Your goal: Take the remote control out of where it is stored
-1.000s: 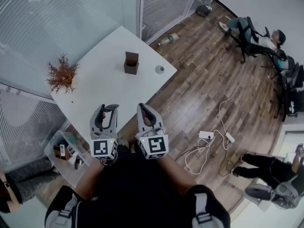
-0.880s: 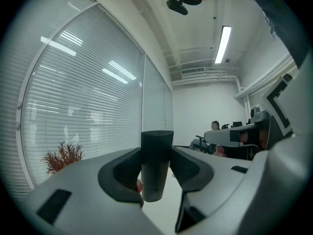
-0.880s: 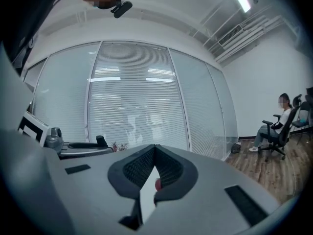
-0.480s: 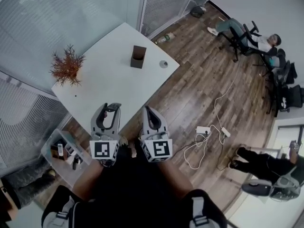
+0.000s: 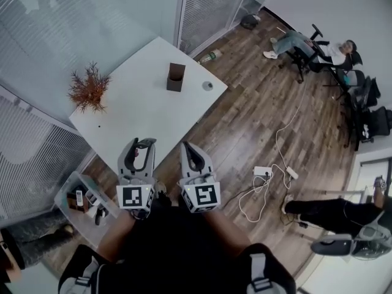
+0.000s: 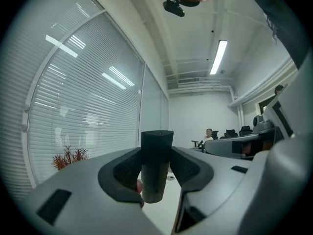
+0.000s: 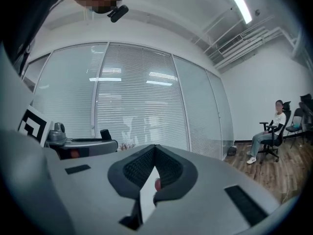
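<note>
— At the near edge of the white tabletop (image 5: 131,112), how do your tools stand?

— I hold both side by side, pointing across it. My left tool (image 5: 138,146) is released: its jaws stand apart with nothing between the pads. Through the gap I see the dark brown holder (image 5: 176,77), well beyond the tips. My right tool (image 5: 187,144) is clenched, tips meeting, and grasps nothing.

— And the remote control?

— I cannot make it out in any view. The holder stands upright toward the far side of the tabletop, well apart from both tools, and its open top is too dark to see into. A small round thing (image 5: 207,86) lies just beside it, and a reddish dried plant (image 5: 89,89) stands near the left edge.

— Anything lower down?

— On the floor by my left sits a clear bin (image 5: 66,187) with small things in it, too small to tell.
</note>
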Tool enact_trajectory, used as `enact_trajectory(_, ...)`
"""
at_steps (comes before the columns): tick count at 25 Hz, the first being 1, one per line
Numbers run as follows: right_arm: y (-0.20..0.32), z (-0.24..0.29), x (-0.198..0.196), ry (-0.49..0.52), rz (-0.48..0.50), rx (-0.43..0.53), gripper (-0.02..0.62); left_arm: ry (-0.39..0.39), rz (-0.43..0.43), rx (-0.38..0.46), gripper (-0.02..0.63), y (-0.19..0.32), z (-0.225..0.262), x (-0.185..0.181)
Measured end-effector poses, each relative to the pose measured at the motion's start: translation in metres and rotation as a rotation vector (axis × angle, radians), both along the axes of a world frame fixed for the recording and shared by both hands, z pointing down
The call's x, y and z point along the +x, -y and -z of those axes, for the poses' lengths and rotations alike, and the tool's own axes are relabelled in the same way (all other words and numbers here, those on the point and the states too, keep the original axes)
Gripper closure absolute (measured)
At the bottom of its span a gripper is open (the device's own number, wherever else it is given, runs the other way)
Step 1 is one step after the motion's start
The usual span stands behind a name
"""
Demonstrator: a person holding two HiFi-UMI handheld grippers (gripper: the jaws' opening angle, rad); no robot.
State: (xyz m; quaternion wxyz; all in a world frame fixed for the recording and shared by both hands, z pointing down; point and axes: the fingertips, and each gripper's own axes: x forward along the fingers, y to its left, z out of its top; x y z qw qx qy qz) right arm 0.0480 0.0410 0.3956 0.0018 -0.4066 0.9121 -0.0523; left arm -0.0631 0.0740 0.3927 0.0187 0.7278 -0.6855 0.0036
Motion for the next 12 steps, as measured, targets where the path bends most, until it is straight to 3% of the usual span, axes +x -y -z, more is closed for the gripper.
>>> enact_trajectory(12,-0.004,0.008,0.03,0.016,0.026,0.008,0.595,-0.012,0.017,0.018,0.422,0.003,0.005,0.04)
